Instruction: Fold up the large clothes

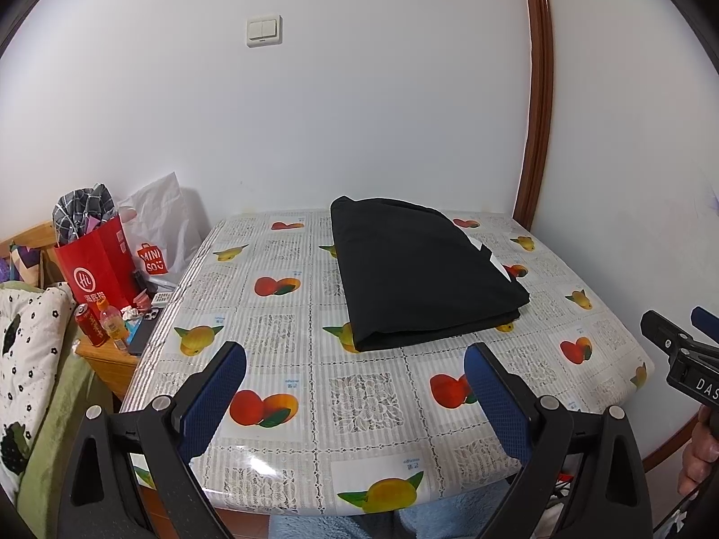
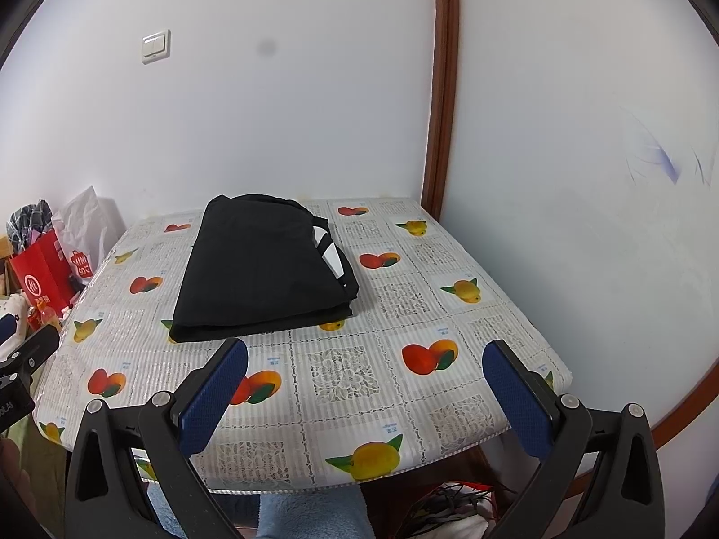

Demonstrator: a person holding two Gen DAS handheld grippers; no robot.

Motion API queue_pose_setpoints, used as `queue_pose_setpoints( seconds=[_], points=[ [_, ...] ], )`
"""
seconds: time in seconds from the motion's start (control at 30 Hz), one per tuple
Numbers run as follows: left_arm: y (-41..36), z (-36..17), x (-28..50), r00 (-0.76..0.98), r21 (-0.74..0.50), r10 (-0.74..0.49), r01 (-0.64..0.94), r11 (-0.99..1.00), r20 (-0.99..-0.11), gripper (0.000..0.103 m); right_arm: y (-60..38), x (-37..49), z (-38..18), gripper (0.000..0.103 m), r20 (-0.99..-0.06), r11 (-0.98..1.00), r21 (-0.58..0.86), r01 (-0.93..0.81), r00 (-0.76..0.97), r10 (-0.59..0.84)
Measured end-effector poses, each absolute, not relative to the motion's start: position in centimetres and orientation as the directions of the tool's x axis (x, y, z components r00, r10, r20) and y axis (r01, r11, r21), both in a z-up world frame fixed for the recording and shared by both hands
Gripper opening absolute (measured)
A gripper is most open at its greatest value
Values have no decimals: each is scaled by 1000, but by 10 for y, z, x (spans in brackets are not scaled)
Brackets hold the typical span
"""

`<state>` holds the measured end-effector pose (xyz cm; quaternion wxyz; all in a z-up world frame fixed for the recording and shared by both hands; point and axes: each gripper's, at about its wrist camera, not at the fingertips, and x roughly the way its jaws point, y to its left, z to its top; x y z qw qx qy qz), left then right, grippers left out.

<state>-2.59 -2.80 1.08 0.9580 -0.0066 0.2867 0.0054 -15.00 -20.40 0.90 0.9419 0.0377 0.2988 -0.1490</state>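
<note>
A black garment (image 1: pixel 422 274) lies folded into a thick rectangle on the far half of the table (image 1: pixel 314 382), with a bit of white showing at its right edge. In the right wrist view the same black garment (image 2: pixel 260 269) sits left of centre. My left gripper (image 1: pixel 355 359) is open, held back over the table's near edge, well short of the garment and holding nothing. My right gripper (image 2: pixel 366 359) is open too, empty, hovering over the table (image 2: pixel 404 314) near its front edge. The right gripper's side (image 1: pixel 674 346) shows at the right rim of the left wrist view.
The table has a fruit-print cover and stands in a corner of white walls with a brown door frame (image 1: pixel 537 134). Left of it a low wooden stand holds a red paper bag (image 1: pixel 99 265), a white bag (image 1: pixel 157 233), a can and a small bottle (image 1: pixel 112 321). Cables (image 2: pixel 454 503) lie under the table.
</note>
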Motion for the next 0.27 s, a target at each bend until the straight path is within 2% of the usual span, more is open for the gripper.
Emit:
queue_pose_setpoints(
  seconds=[0.27],
  points=[
    [-32,14,-24,838,-18,10,-23,1000,-546,98,-206,-151,10,103,-570,955,-17,295,782,-252]
  ],
)
